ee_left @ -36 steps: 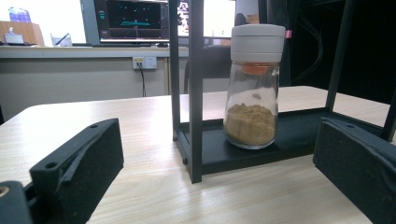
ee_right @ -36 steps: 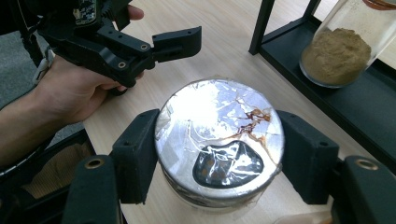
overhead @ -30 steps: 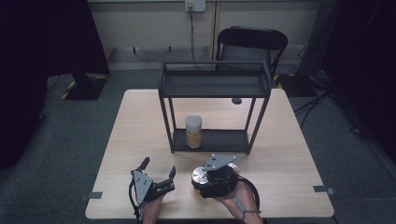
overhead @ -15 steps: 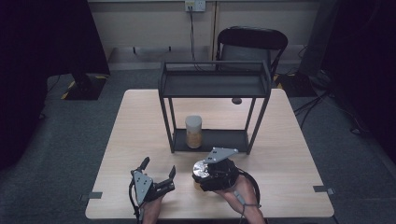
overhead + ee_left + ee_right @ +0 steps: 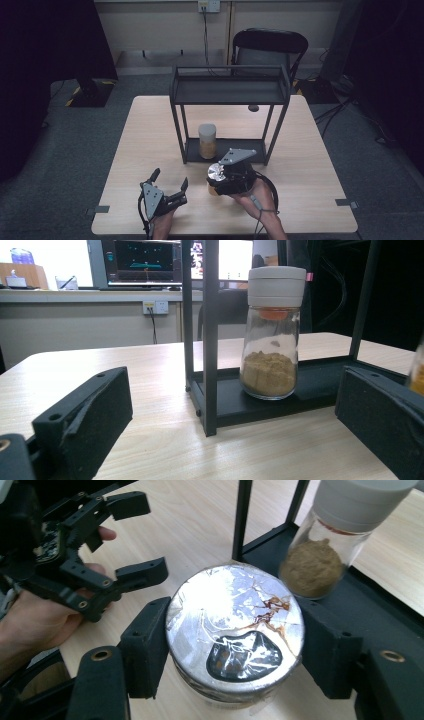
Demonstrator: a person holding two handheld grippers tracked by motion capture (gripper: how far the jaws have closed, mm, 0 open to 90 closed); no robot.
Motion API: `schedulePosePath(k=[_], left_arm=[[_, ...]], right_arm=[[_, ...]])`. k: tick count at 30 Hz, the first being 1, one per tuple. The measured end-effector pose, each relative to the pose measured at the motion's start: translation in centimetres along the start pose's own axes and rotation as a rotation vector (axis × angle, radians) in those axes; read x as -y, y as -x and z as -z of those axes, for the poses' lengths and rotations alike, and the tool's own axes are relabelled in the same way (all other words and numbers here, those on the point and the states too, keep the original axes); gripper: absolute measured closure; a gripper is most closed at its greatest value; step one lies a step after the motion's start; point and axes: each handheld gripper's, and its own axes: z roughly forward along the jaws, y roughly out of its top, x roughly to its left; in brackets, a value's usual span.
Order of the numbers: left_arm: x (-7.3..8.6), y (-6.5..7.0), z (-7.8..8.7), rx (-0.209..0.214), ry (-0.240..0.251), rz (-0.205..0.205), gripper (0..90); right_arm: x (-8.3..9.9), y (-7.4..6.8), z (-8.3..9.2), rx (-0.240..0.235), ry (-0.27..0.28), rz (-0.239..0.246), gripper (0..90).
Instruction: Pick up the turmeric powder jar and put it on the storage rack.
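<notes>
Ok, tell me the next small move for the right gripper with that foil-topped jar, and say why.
Probably lift the foil-topped jar a little and carry it toward the rack's lower shelf. The right gripper is shut on the jar in front of the rack, and the shelf has bare room beside the spice jar. The left gripper rests open, apart from it.

Bare bench [image 5: 150, 145] open to the left of the black shelf frame [image 5: 230, 92], passage onto its low tray narrowed by the front posts and by the spice jar [image 5: 207, 141] near the left one, right half free.
</notes>
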Motion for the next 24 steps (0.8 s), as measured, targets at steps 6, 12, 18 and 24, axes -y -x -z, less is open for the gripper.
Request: schedulePosePath(k=[6, 12, 18, 24], left_arm=[[0.0, 0.0, 0.0, 0.000, 0.000, 0.000, 1.2], [0.0, 0.0, 0.0, 0.000, 0.001, 0.001, 1.2], [0.0, 0.0, 0.0, -0.001, 0.001, 0.000, 1.2], [0.0, 0.0, 0.0, -0.001, 0.002, 0.000, 1.2]], right_arm=[[-0.3, 0.7, -0.1, 0.015, 0.003, -0.013, 34.6], [-0.6, 1.2, 0.1, 0.029, 0.019, -0.030, 34.7], [-1.2, 1.5, -0.1, 0.041, 0.016, -0.031, 34.6], [-1.3, 1.9, -0.4, 0.054, 0.022, -0.045, 34.7]])
